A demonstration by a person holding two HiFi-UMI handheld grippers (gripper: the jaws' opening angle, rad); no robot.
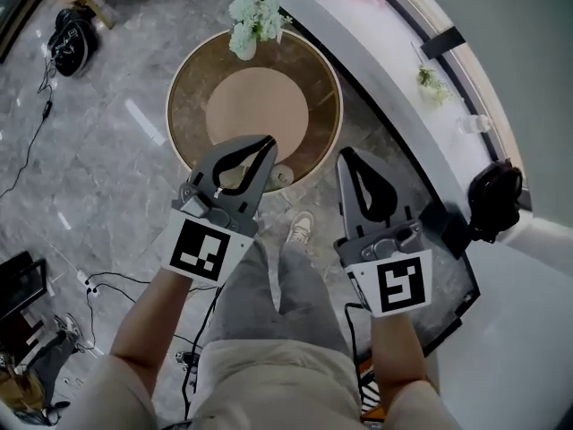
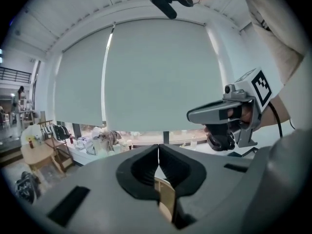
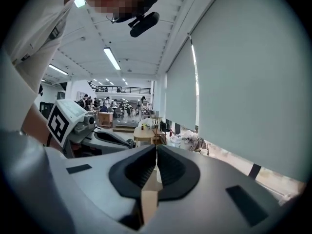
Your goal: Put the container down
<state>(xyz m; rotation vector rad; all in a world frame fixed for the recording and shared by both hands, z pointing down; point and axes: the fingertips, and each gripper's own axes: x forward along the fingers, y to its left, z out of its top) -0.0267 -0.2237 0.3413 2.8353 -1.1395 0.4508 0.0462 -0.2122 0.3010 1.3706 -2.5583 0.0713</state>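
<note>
Both grippers are empty. The left gripper [image 1: 267, 142] has its black padded jaws pressed together with nothing between them, and so does the right gripper [image 1: 346, 155]. Both have grey matte plastic shells with a teardrop-shaped cut-out behind the tips and a white marker cube [image 1: 199, 247] at the back. The person's bare forearms are held out in front at the waist. The two grippers point forward and lean slightly toward each other, the left tip over the near rim of the round surface [image 1: 190, 106] and the right tip just off it. The surface has a dark brown glossy top, a thin pale rim and a lighter tan disc [image 1: 257, 106] in the middle. The container [image 1: 282, 176] is a small pale round thing sitting on the near edge of that surface, just beside the left gripper and not touching it. It is too small to tell its long axis or which way it faces. A bunch of white flowers [image 1: 254, 12] stands at the far rim. The floor [image 1: 98, 141] is grey polished marble, with a shoe [image 1: 300, 227] below the grippers and a curved white ledge [image 1: 367, 43] to the right.
</note>
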